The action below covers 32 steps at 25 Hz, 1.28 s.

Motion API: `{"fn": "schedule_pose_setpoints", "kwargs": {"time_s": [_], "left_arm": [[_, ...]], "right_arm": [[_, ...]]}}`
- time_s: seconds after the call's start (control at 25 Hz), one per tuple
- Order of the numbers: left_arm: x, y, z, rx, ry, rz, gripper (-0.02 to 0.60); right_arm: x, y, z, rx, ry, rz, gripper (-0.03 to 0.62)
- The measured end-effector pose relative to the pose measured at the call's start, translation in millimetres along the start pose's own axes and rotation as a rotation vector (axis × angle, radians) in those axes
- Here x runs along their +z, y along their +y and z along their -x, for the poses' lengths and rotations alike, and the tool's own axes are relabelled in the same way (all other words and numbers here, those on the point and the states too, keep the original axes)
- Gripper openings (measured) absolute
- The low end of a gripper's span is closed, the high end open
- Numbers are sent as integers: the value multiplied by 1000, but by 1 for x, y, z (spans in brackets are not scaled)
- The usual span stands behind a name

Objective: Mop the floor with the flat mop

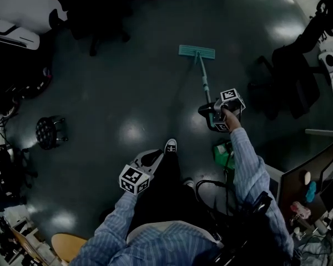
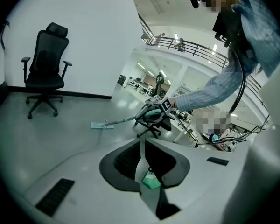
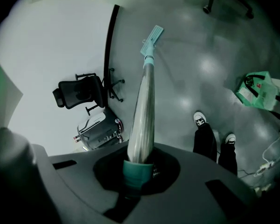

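Observation:
The flat mop's teal head lies flat on the dark glossy floor ahead of me, and its handle slopes back to my right gripper. In the right gripper view the silver handle with its teal end cap rises from between the shut jaws of the right gripper toward the mop head. My left gripper hangs low by the person's leg, away from the mop. The left gripper has its jaws together with nothing in them, and it looks across at the mop head and the right gripper.
A black office chair stands at the back left by the white wall, a round black stool at the left. A green bag sits on the floor beside the person's shoes. Another chair and a desk crowd the right.

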<state>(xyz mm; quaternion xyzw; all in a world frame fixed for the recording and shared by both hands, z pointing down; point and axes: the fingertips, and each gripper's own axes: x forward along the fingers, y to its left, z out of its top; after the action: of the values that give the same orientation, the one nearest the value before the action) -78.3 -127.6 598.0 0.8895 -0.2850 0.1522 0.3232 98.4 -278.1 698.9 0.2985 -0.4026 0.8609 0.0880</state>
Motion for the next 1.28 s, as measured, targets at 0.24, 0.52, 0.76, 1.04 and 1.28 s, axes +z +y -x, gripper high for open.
{"fn": "schedule_pose_setpoints", "kwargs": {"time_s": [0.24,0.52,0.76,1.04,1.28], "left_arm": [[-18,-54,6,-38,-8,-41,31],[-43,-112,25,-67,-28,-87,31],[-72,-157,58,-52,-62,-109,31],[-113,-207,96,-15,-111,-116,31],[-149,-242,107,-3,-127,-110,31]], "right_arm": [[-89,-66,18,8,21,-10,9],[-191,-145,37,26,45,-21,9],[-288,-212,47,27,85,-17,9],[-384,-304,66,-2,125,-3,9],[-446,-368,87,-1,157,5,9]]}}
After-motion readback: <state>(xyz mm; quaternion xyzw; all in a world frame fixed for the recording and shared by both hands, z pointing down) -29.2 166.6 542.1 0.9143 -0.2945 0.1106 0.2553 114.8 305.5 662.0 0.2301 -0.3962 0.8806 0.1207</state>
